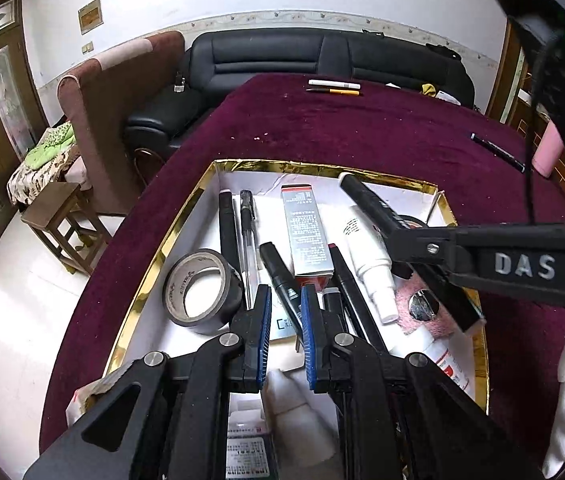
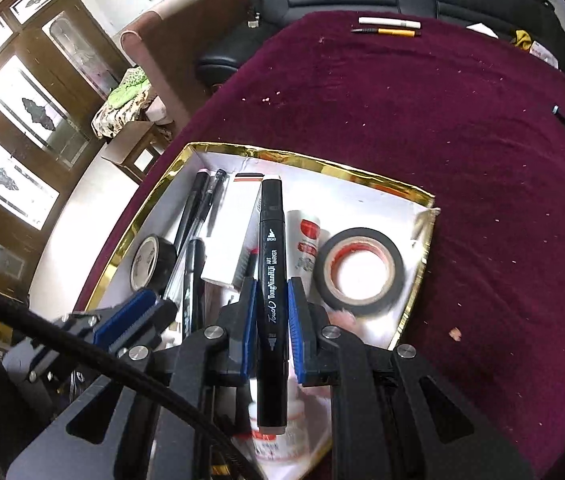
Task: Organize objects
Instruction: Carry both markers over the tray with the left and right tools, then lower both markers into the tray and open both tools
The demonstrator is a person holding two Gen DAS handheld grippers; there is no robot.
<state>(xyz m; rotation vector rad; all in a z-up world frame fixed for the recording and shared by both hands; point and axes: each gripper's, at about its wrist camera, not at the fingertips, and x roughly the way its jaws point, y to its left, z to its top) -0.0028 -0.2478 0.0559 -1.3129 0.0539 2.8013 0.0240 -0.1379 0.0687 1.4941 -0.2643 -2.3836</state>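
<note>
A gold-rimmed white box (image 1: 150, 276) (image 2: 414, 200) sits on the maroon tablecloth. It holds tape rolls (image 1: 198, 292) (image 2: 358, 272), pens, markers, a silver carton (image 1: 307, 236) and a white spray bottle (image 1: 370, 264). My right gripper (image 2: 271, 312) is shut on a black art marker (image 2: 271, 264) and holds it above the box; it shows in the left wrist view (image 1: 366, 200). My left gripper (image 1: 285, 320) hangs over the box's near part, its jaws apart and empty, with a black marker (image 1: 278, 276) lying below them.
A white pen (image 1: 334, 84) and a yellow pen (image 1: 334, 91) lie at the table's far edge. A black pen (image 1: 498, 152) lies at the right. A black sofa (image 1: 322, 52) and a brown armchair (image 1: 114, 96) stand behind the table.
</note>
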